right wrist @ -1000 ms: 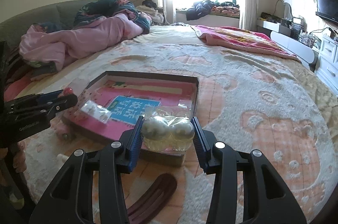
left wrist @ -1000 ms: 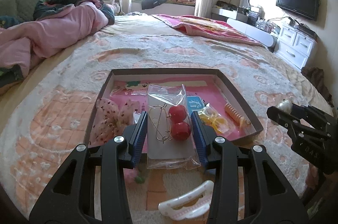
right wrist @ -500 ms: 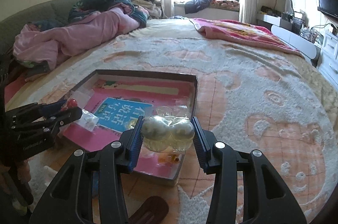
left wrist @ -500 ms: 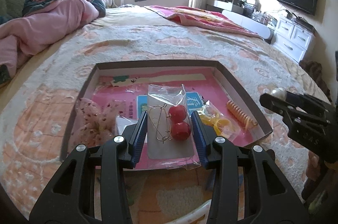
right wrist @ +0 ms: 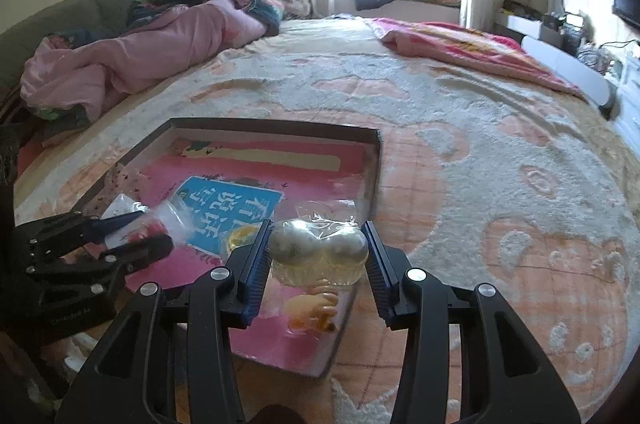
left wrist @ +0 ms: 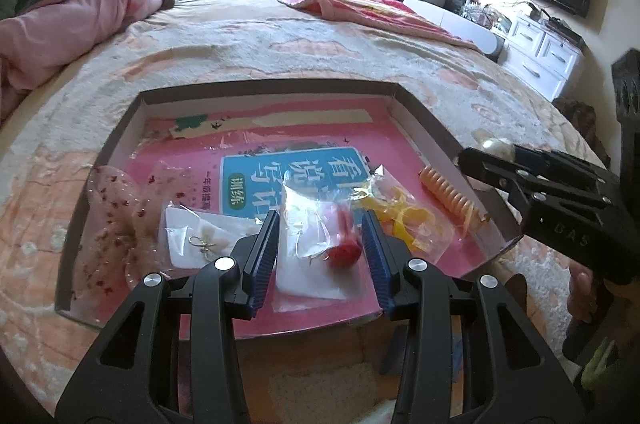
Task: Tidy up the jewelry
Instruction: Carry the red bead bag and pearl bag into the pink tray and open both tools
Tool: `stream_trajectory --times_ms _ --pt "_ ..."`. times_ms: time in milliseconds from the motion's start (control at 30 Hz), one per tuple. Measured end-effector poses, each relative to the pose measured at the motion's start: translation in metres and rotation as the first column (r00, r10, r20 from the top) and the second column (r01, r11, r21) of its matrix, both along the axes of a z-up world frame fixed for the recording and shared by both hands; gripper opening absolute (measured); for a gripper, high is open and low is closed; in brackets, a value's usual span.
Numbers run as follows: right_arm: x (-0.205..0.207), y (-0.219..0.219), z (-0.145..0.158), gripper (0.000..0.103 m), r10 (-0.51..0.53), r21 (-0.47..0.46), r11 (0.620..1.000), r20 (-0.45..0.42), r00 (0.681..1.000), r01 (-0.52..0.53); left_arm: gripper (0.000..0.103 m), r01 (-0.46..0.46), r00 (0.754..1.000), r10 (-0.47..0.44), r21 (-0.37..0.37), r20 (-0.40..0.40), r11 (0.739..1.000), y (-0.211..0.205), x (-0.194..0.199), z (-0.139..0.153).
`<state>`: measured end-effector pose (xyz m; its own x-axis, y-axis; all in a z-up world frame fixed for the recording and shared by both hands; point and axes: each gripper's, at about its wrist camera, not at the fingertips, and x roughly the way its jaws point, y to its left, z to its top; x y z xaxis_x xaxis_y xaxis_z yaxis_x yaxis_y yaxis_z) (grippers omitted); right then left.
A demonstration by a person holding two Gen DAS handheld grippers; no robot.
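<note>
A shallow brown box (left wrist: 272, 85) lined with a pink booklet lies on the bed. My left gripper (left wrist: 320, 220) hangs over its near edge, shut on a clear bag of red bead earrings (left wrist: 320, 248); the beads look blurred. My right gripper (right wrist: 317, 228) is over the box's near right corner (right wrist: 372, 159), shut on a clear bag with two pearl balls (right wrist: 320, 252). In the left wrist view the right gripper (left wrist: 500, 151) sits at the box's right wall. The left gripper (right wrist: 132, 228) shows at the left of the right wrist view.
Inside the box lie a bag of yellow rings (left wrist: 400, 212), an orange spiral clip (left wrist: 448, 199), a small bag with a gold bow earring (left wrist: 204, 236) and a sheer dotted hair bow (left wrist: 116, 216). A pink quilt (right wrist: 140, 51) is heaped far left. White drawers (left wrist: 540, 55) stand right.
Both grippers have moved forward and down over the box, each still holding its bag. The box now fills more of both views.
</note>
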<state>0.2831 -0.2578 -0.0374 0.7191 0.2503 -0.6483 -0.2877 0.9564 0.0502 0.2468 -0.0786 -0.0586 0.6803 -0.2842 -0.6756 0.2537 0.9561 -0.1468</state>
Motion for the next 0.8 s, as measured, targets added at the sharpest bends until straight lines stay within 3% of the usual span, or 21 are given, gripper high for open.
stream_trajectory --times_ms 300,467,567,800 --pt "0.021 0.014 -0.014 0.042 0.048 -0.009 0.999 -0.062 0.997 -0.048 0.035 -0.001 1.000 0.001 -0.012 -0.020 1.000 0.002 0.001 -0.001" --pt "0.023 0.013 -0.018 0.043 0.047 0.008 0.999 -0.081 0.996 -0.047 0.043 -0.013 1.000 0.012 -0.031 -0.018 0.999 0.006 0.000 0.000" --pt "0.020 0.012 -0.016 0.051 0.047 0.013 0.999 -0.068 0.997 -0.046 0.047 -0.022 1.000 0.021 -0.031 -0.015 0.999 0.008 -0.002 0.000" --pt "0.006 0.004 -0.008 0.058 0.018 0.017 1.000 -0.017 1.000 -0.017 0.053 -0.042 0.999 0.042 -0.031 0.010 0.999 0.014 -0.008 0.007"
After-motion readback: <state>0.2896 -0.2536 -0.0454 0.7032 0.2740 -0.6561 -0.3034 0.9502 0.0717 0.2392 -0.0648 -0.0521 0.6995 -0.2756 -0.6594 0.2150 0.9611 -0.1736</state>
